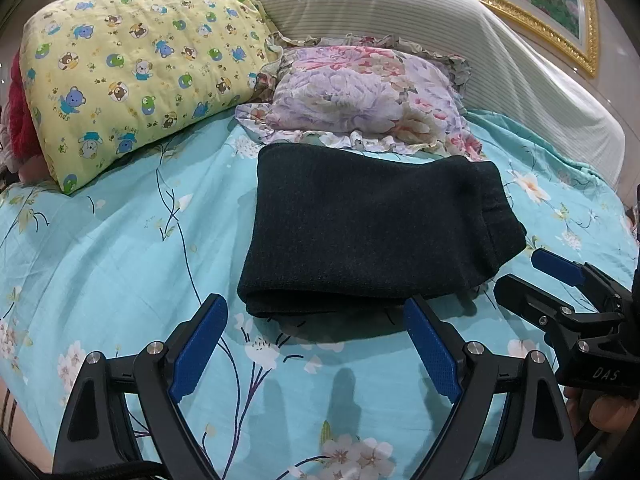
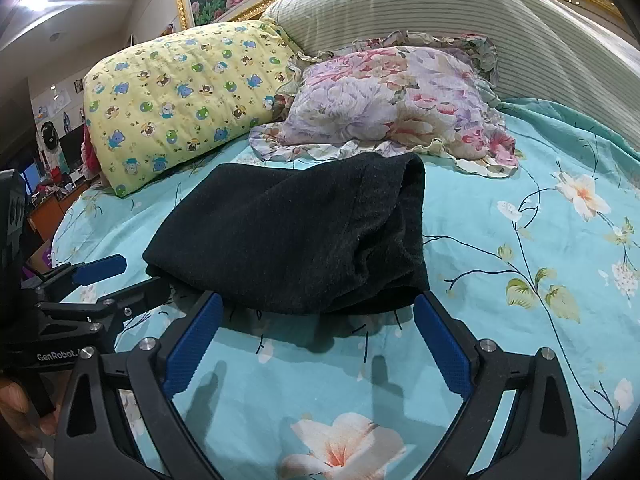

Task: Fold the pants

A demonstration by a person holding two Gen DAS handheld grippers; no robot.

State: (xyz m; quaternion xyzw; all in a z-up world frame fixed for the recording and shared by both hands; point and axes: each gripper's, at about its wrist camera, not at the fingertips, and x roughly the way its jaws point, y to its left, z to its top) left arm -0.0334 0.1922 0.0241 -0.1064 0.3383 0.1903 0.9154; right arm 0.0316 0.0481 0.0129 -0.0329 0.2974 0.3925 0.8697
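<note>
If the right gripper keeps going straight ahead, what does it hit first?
Most likely the near edge of the folded black knit pants, lying just beyond the open right gripper; depth is hard to judge.

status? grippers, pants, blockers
Left gripper and right gripper open, empty. Pants folded on bed, near edge facing grippers. Nothing in the way.

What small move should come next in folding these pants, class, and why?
Probably none beyond drawing both claws back: the dark pants already lie as a compact folded bundle on the floral bedsheet, and the left claw and right claw are open, empty, just short of the near edge.
</note>
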